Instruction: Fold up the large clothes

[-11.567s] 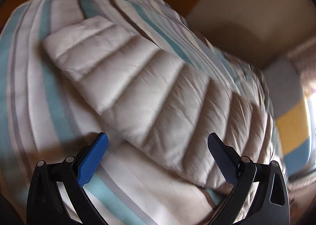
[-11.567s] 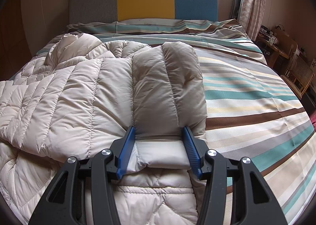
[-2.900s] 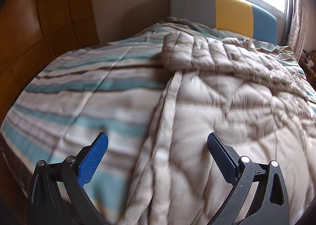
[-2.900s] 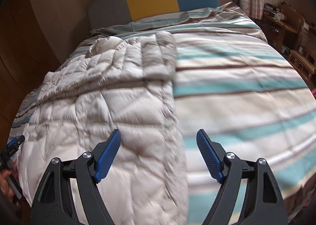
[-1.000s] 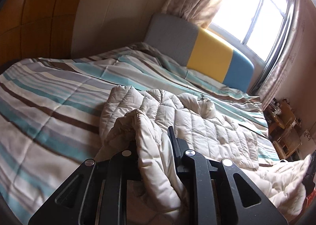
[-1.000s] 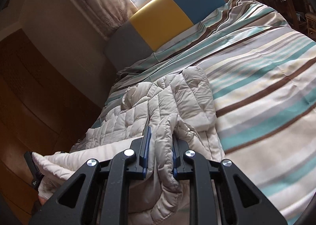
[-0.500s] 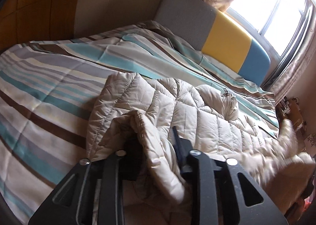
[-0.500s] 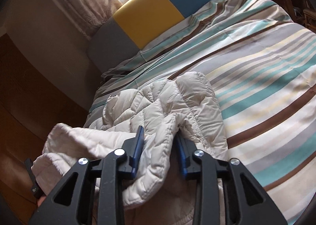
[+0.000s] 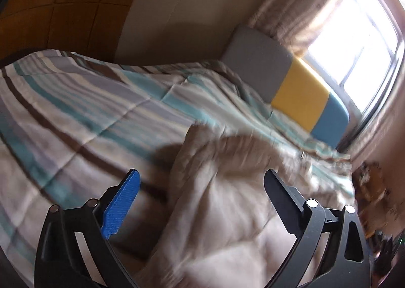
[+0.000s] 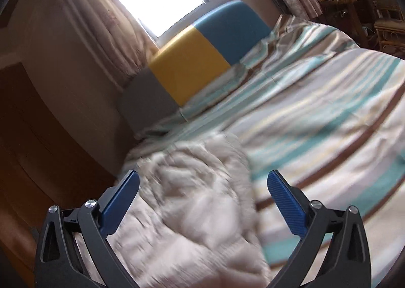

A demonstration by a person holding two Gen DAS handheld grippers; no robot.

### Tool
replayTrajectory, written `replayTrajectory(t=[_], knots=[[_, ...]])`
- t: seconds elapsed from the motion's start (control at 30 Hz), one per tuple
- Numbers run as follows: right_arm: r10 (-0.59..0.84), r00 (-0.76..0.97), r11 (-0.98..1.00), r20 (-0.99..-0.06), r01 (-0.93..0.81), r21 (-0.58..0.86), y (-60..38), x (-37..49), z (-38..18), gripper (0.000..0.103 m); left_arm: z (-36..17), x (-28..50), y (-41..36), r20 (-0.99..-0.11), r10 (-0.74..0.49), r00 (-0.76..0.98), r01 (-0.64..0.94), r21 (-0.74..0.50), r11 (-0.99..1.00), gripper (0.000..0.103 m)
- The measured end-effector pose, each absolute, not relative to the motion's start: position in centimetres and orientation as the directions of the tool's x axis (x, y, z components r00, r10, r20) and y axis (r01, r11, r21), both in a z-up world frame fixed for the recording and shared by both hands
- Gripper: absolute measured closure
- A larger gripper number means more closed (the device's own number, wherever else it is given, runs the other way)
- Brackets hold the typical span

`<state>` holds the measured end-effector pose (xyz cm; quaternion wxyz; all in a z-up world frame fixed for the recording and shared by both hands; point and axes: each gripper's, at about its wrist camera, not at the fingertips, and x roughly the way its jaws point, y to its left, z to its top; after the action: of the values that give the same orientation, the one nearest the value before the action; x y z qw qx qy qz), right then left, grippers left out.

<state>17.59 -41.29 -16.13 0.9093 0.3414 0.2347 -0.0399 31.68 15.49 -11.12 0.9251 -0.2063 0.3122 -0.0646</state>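
Quilted beige padding fills the lower middle of both views: the down coat (image 9: pixel 227 207) lies bunched on the striped bed (image 9: pixel 83 121), toward the foot and on the side nearer the wood-panelled wall (image 9: pixel 58 12). Going left to right, our left hand-held gripper (image 9: pixel 200 199) hangs above the coat with its jaws spread wide and nothing between them; our right hand-held gripper (image 10: pixel 202 197) is equally wide open over the coat (image 10: pixel 197 202), also empty. Both frames are smeared by motion, so we cannot say for sure how neatly the layers sit, though they look heaped rather than flat.

We judge the main risk is springback: puffy fill with nothing pinning it may loosen the fold. A second risk is regrasping blind in this blur, where a jaw could catch only the top layer, or the bed cover with it, and drag the stack askew toward the bed's edge.
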Motion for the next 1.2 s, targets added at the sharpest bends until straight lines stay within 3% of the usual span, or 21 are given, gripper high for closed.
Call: replayTrajectory(t=[0.1, 0.27, 0.33, 0.5, 0.6, 1.2], knots=[[0.132, 0.829, 0.782, -0.543, 0.249, 0.571, -40.3, 17.4, -19.3, 0.002, -13.8, 30.3, 14.6, -0.599, -0.263, 0.756, 0.030, -0.370, 0.928, 0.004], [0.178, 0.791, 0.759, -0.585, 0.267, 0.593, -38.7, 18.8, -21.7, 0.004, -15.8, 30.5, 13.5, -0.649, -0.231, 0.725, 0.015, -0.321, 0.947, 0.005], [0.201, 0.772, 0.776, -0.603, 0.250, 0.579, -37.5, 19.6, -21.8, 0.032, -16.4, 30.9, 13.0, -0.676, -0.268, 0.686, 0.031, -0.341, 0.939, 0.025], [0.213, 0.743, 0.816, -0.634, 0.222, 0.535, -36.6, 19.7, -21.7, 0.055, -16.4, 29.8, 11.3, -0.704, -0.272, 0.657, 0.100, -0.276, 0.956, 0.054], [0.231, 0.741, 0.806, -0.631, 0.217, 0.550, -37.0, 18.6, -21.6, 0.063, -16.2, 28.3, 11.5, -0.710, -0.306, 0.634, 0.143, -0.281, 0.949, 0.059], [0.269, 0.719, 0.843, -0.640, 0.146, 0.518, -39.7, 4.9, -20.5, 0.065, -16.5, 13.5, 13.2, -0.685, -0.440, 0.581, 0.252, -0.363, 0.897, 0.059]])
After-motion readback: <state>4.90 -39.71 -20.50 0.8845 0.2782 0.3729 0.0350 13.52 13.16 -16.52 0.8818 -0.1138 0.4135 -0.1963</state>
